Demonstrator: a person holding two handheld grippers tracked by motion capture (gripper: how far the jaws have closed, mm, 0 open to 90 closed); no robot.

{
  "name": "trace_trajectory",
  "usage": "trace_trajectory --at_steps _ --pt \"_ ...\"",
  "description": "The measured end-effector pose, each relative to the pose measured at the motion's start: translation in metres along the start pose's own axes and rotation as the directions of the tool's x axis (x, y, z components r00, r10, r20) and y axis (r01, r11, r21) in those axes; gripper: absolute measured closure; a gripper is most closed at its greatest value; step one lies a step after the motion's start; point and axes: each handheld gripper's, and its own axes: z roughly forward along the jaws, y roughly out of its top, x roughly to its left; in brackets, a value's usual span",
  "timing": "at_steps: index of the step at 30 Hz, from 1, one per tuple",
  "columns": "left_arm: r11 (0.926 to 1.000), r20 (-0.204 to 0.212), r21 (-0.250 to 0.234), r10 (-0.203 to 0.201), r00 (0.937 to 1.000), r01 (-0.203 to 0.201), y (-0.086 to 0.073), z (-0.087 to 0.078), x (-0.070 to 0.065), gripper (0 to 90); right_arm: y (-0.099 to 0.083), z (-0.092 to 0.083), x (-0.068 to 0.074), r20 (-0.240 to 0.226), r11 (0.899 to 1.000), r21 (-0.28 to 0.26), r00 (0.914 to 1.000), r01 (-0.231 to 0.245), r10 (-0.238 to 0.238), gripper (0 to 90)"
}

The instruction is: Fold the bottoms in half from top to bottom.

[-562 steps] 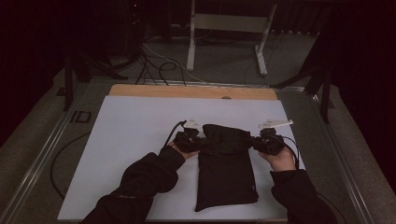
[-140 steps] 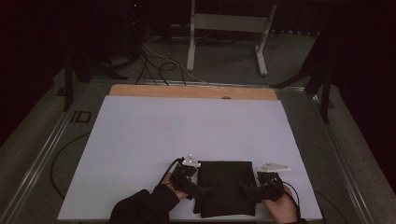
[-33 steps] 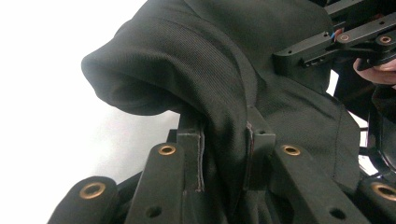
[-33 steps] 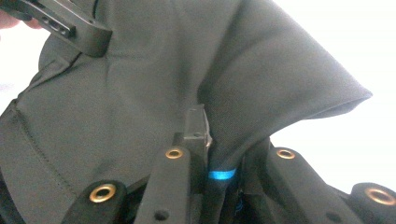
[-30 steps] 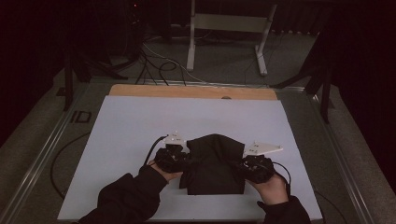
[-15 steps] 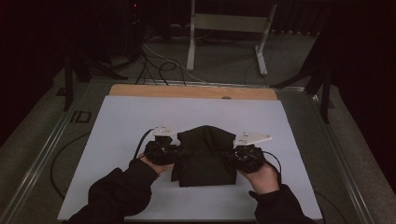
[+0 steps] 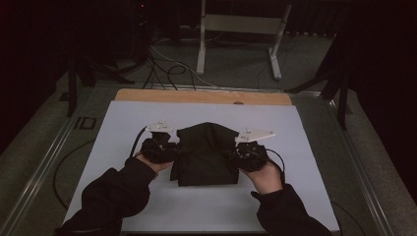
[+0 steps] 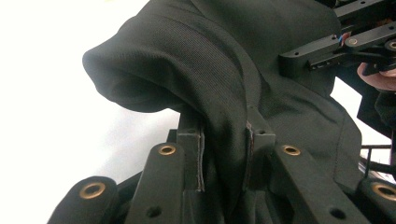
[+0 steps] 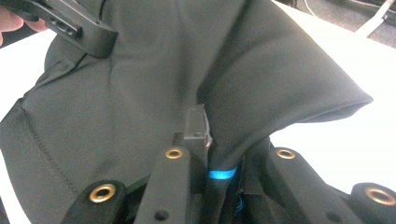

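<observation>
A black cloth garment (image 7: 205,153) lies folded over itself on the white table sheet (image 7: 123,123), its near part lifted between both hands. My left gripper (image 7: 169,150) is shut on the garment's left edge; in the left gripper view the fabric (image 8: 224,116) is pinched between the two pads. My right gripper (image 7: 241,156) is shut on the right edge; in the right gripper view the cloth (image 9: 233,93) is bunched between the jaws above a blue mark (image 9: 221,174). Each gripper view also shows the other gripper farther off, one (image 8: 341,46) at the top right and one (image 9: 70,23) at the top left.
A wooden strip (image 7: 206,97) runs along the sheet's far edge. Metal rails (image 7: 44,167) border the table at left and right. Beyond stand a white frame stand (image 7: 241,29) and loose cables (image 7: 162,64) on the floor. Bare sheet lies all around the garment.
Both grippers have carried the garment's gripped edge away from the person and slightly left and up, folding the cloth further over itself. The grips have not changed.
</observation>
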Motion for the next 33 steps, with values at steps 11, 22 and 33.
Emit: trace_trajectory --at_steps 11,22,33 --pt "0.9995 -0.036 -0.006 -0.032 0.9988 0.031 0.012 -0.006 0.021 74.3 0.023 0.014 -0.001 0.008 1.000 -0.024 0.9999 -0.012 0.012 77.7" --pt "0.9975 -0.045 -0.003 -0.070 0.9965 0.070 0.016 0.004 0.042 74.3 0.031 0.031 -0.008 0.021 0.999 -0.023 0.9989 -0.041 0.041 77.6" --pt "0.9956 -0.045 0.023 -0.090 0.9949 0.091 0.012 0.019 0.054 74.2 0.025 0.051 -0.020 0.033 0.998 0.014 0.9978 -0.057 0.057 77.6"
